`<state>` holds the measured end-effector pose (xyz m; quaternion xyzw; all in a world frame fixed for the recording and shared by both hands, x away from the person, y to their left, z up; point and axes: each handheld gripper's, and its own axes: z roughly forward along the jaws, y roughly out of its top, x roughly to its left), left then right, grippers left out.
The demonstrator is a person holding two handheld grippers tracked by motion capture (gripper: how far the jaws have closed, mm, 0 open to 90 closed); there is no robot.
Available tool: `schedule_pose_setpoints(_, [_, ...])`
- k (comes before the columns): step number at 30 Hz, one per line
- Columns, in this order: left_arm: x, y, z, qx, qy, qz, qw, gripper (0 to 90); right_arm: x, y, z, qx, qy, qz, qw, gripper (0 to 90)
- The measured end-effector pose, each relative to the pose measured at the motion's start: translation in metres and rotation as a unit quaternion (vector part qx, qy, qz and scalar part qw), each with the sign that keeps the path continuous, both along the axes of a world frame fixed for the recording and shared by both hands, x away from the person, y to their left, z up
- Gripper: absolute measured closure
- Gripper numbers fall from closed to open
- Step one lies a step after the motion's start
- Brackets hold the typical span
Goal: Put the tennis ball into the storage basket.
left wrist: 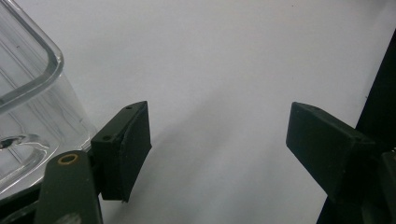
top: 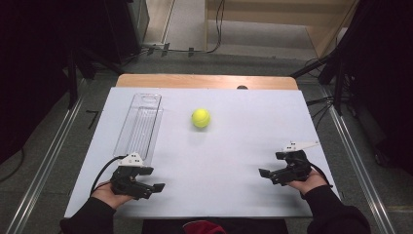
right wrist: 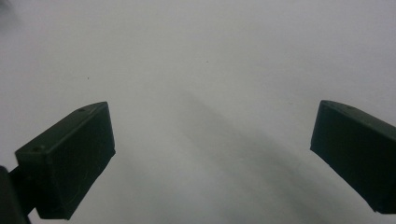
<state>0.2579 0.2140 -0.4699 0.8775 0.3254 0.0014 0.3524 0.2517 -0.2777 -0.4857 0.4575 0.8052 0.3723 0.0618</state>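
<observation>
One tennis ball, one clear tray, both well beyond two wide-open, empty grippers: left gripper, right gripper.

Free room about the tennis ball: bare white table lies on its near, right and far sides. To its left, well apart, the long clear tray bars passage, its near end just beside the left gripper.

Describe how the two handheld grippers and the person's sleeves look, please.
Both the left gripper and the right gripper are black, with two blocky black jaws and a pale grey three-cornered plate on top. A black cable trails from each. The sleeves are dark.
</observation>
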Motion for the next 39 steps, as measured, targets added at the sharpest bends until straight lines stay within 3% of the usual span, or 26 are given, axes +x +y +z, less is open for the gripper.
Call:
schedule_pose_setpoints(23, [0.0022,0.0005,0.0003,-0.008,0.008,0.009,0.9999,22.6,-0.0020,0.0011,-0.0007,0.001,0.003,0.012,0.9999,0.0])
schedule_pose_setpoints(34, [0.0019,0.0013,0.0019,-0.012,0.004,0.008,0.9999,22.6,-0.0011,-0.0030,0.0013,0.019,-0.006,0.000,0.9998,0.0])
schedule_pose_setpoints(39, [0.0021,0.0017,0.0029,-0.017,0.003,0.008,0.9998,22.6,-0.0001,-0.0027,-0.0012,0.018,0.005,0.003,0.9998,0.0])
